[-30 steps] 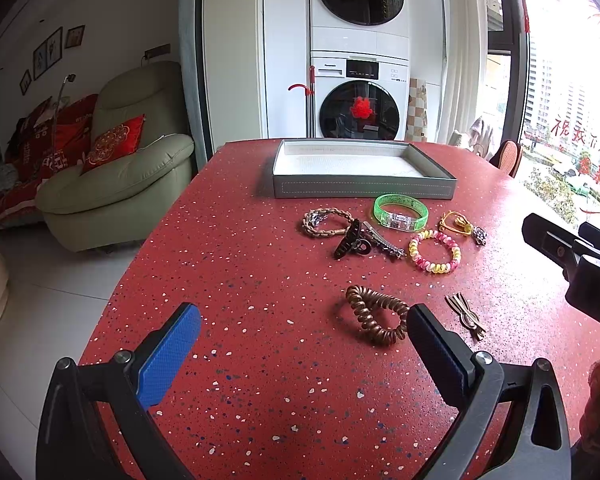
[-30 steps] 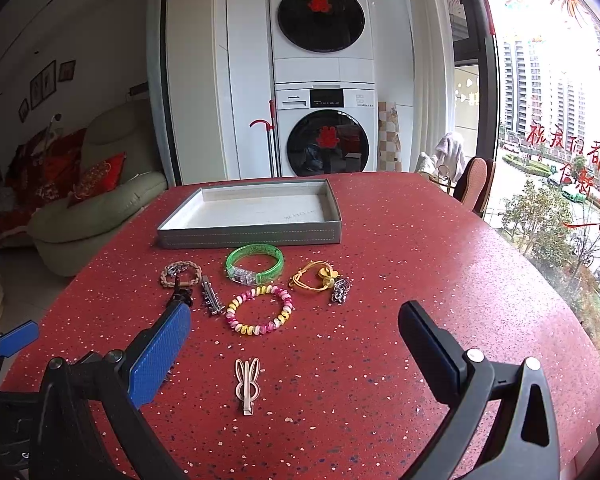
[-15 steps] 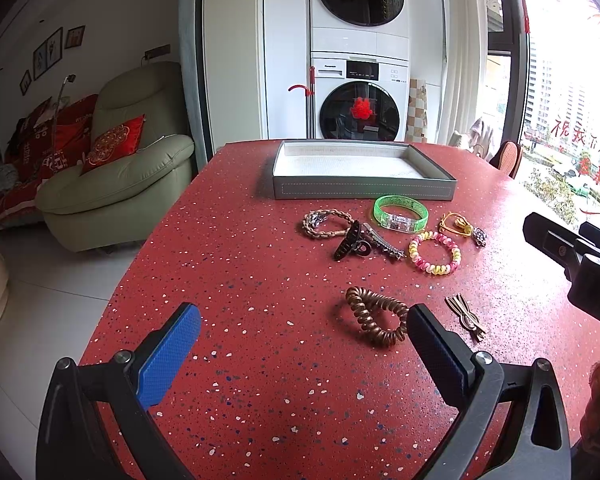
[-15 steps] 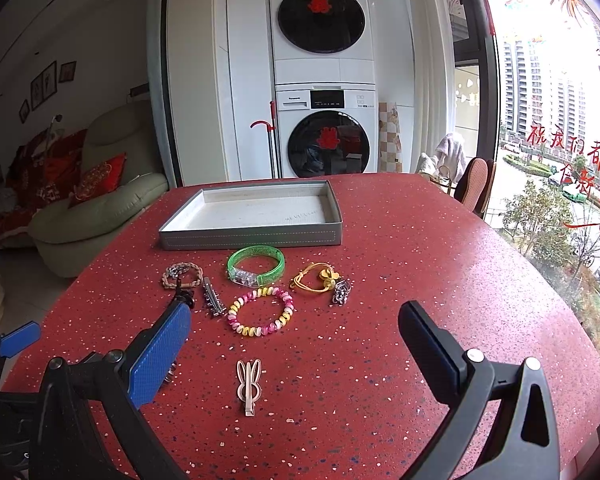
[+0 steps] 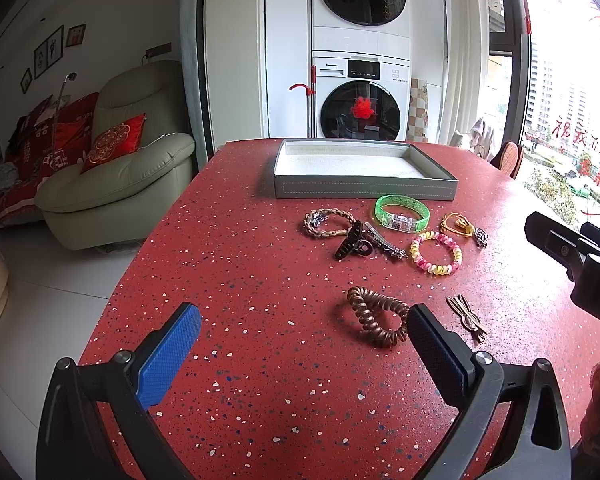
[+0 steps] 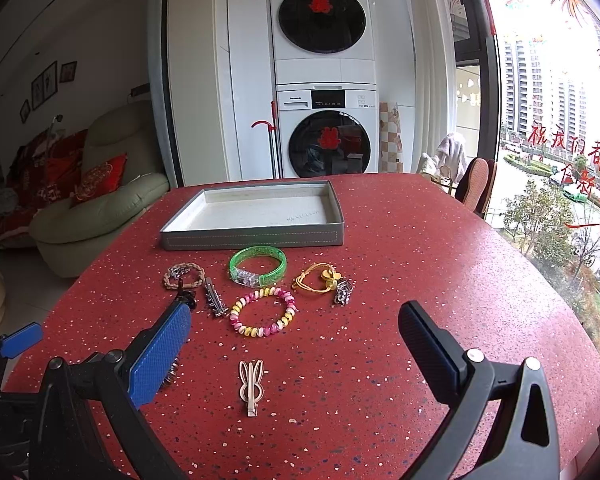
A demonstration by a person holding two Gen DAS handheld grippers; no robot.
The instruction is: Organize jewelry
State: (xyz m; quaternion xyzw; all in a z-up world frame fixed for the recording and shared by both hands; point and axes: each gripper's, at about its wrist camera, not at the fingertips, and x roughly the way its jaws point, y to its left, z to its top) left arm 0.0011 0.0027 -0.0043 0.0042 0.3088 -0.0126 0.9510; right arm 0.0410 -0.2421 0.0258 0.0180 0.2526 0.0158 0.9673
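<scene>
Nothing measurable has moved since the earlier frames; both grippers hover, jaws wide apart, holding nothing.
Task judged not started: tray (image 6: 256, 237) holds no jewelry. All pieces lie on the table (image 6: 420, 264) in front of it: green bangle (image 6: 257, 265), braided bracelet (image 6: 183, 274), beaded bracelet (image 6: 263, 312), yellow cord charm (image 6: 320, 278), bunny clip (image 6: 251, 385), coil hair tie (image 5: 378, 321) beside left gripper (image 5: 300, 332); right gripper (image 6: 294, 334) above bunny clip.
</scene>
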